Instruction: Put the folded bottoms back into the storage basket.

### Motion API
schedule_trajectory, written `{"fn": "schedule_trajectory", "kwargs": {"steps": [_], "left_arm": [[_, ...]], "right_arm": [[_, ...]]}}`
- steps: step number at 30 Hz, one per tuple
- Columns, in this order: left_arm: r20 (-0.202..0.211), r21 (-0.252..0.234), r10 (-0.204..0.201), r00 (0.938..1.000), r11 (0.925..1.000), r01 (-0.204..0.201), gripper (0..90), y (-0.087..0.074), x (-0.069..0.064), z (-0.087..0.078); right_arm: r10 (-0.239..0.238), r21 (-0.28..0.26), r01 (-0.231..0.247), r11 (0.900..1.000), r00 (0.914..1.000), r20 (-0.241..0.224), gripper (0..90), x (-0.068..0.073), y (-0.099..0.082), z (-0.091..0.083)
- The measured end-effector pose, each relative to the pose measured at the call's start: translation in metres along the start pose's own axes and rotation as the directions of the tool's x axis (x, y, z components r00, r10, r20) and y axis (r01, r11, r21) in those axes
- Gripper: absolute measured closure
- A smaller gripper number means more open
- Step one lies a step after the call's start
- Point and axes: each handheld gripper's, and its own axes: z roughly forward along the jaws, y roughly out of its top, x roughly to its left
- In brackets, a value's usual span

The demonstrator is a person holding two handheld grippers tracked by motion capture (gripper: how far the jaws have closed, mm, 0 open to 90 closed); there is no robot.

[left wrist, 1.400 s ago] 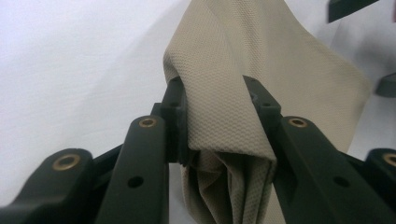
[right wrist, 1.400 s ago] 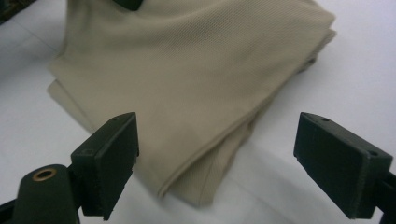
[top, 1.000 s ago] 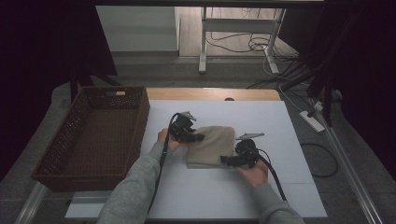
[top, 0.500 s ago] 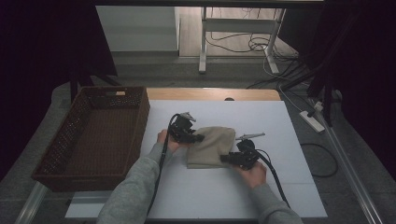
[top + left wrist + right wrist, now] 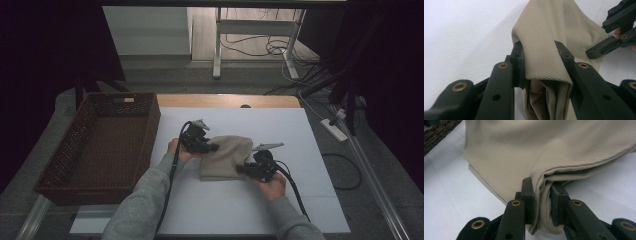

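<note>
now — left gripper (image 5: 541, 67) jaws pinching folded beige cloth (image 5: 226, 156) | right gripper (image 5: 541, 200) jaws pinching its opposite edge — on table (image 5: 300, 200)

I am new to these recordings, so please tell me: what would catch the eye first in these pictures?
First, the folded beige cloth in the middle of the white table, pinched at opposite edges by the left gripper and the right gripper. Next, the brown wicker basket at the table's left side.
</note>
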Motion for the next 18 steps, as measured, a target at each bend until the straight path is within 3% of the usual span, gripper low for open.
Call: {"fn": "schedule_trajectory", "kwargs": {"steps": [5,9,18], "left_arm": [[-0.004,-0.017,0.012,0.9999,0.9998,-0.012,66.0,0.002,-0.003,-0.007],[-0.005,-0.035,0.015,0.9999,0.9993,-0.015,66.1,0.003,-0.005,-0.013],[-0.009,-0.064,0.017,0.9998,0.9978,-0.017,66.1,0.005,-0.006,-0.021]], "right_arm": [[-0.044,-0.044,0.042,0.9981,0.9986,-0.028,76.3,0.004,0.002,-0.005],[-0.053,-0.070,0.050,0.9963,0.9978,-0.039,76.4,0.006,0.003,-0.009],[-0.085,-0.112,0.081,0.9904,0.9960,-0.028,76.4,0.009,0.008,-0.017]]}}
